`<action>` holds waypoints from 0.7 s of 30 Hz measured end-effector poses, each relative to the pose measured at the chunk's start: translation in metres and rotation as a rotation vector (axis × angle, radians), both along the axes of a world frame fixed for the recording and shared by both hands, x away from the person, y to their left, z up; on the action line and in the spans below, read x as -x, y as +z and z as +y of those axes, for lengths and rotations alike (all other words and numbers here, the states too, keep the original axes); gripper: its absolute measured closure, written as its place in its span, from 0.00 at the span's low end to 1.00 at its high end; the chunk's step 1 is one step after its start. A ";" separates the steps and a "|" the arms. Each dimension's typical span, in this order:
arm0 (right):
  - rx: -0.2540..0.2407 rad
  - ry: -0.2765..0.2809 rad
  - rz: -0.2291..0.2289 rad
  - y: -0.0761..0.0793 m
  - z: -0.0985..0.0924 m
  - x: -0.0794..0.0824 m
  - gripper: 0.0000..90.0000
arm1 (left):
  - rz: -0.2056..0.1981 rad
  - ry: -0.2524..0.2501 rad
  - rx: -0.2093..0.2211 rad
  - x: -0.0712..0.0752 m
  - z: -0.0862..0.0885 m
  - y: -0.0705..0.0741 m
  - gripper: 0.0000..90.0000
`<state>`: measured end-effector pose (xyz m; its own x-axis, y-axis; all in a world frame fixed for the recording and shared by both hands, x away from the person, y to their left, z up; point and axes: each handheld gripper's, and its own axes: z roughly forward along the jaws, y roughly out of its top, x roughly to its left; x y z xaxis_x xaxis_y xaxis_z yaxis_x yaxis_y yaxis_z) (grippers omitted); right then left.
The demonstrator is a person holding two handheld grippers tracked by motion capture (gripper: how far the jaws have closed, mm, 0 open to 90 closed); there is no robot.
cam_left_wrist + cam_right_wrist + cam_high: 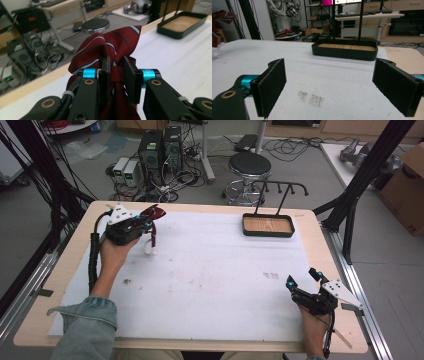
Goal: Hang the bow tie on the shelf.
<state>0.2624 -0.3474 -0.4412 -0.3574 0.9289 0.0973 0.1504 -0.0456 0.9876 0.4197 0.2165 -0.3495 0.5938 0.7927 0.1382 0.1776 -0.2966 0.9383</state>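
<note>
A dark red striped bow tie (110, 47) is pinched at its knot between the jaws of my left gripper (117, 77). In the high view the left gripper (149, 222) holds the bow tie (154, 215) above the far left of the white mat, a white strap hanging under it. My right gripper (301, 278) rests near the table's front right corner with its jaws wide apart and nothing between them (329, 87). A black tray with a wooden floor (268, 225) and a hook rack stands at the far right; the right gripper view shows this tray (344, 52) straight ahead.
A white mat (210, 275) covers most of the wooden table and has small dark smudges (310, 97). A round stool (249, 166) and computer towers (160, 150) stand on the floor beyond the far edge. Black frame posts (365, 175) rise at the right.
</note>
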 end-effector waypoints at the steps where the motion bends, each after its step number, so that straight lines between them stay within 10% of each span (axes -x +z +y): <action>1: -0.003 -0.003 0.003 0.000 0.000 0.000 0.12 | -0.011 -0.014 0.000 -0.001 -0.008 0.005 0.84; 21: -0.028 0.012 -0.005 -0.001 -0.003 0.000 0.12 | -0.100 -0.235 0.002 -0.034 -0.169 0.046 0.84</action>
